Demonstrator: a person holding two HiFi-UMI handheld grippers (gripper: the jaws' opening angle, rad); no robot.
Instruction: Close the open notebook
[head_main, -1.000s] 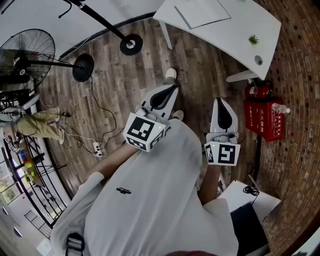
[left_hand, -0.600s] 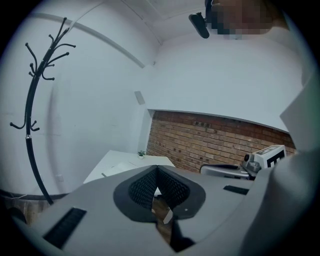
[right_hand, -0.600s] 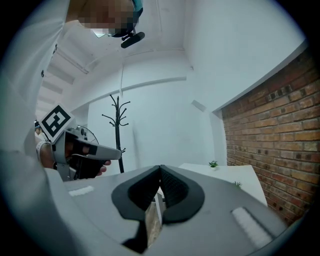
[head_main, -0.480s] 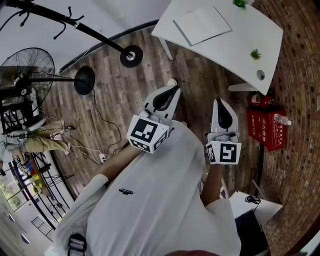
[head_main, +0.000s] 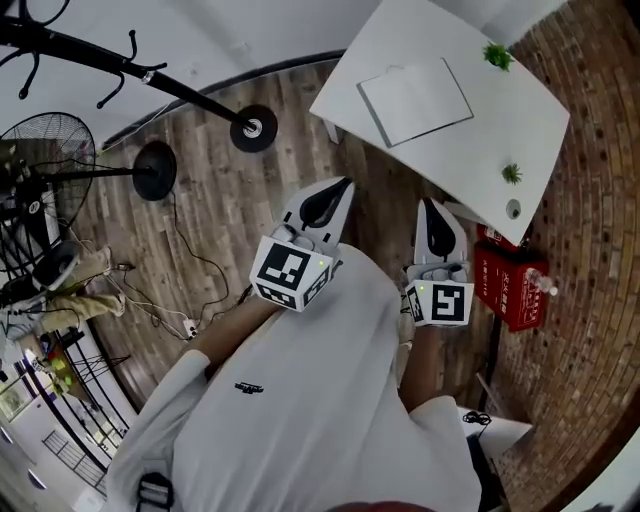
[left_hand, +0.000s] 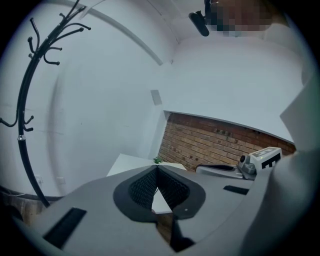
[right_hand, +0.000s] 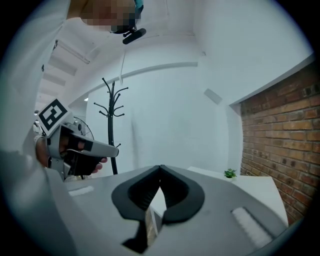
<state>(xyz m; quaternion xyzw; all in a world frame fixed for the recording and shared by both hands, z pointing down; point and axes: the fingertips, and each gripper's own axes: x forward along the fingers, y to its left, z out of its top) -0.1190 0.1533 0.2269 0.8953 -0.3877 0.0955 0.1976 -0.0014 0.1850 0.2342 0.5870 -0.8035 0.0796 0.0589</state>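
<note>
**Tongs shut and empty, notebook well out of reach**

The notebook (head_main: 415, 100) lies flat on the white table (head_main: 500, 120) at the top of the head view, well apart from both grippers. It is too small there to make out its pages. The left gripper (head_main: 346, 182) and the right gripper (head_main: 428, 203) are held out side by side over the wooden floor (head_main: 230, 220). Both point toward the table, which suggests an approach to it. In each gripper view the jaws meet at the tips with nothing between them. Closed is probably just a carrying posture, since nothing is within reach to grasp. The small plants (head_main: 497, 55) stand along the table's edge, clear of the notebook, so the cover should have room to swing. The closing looks not yet begun.
</note>
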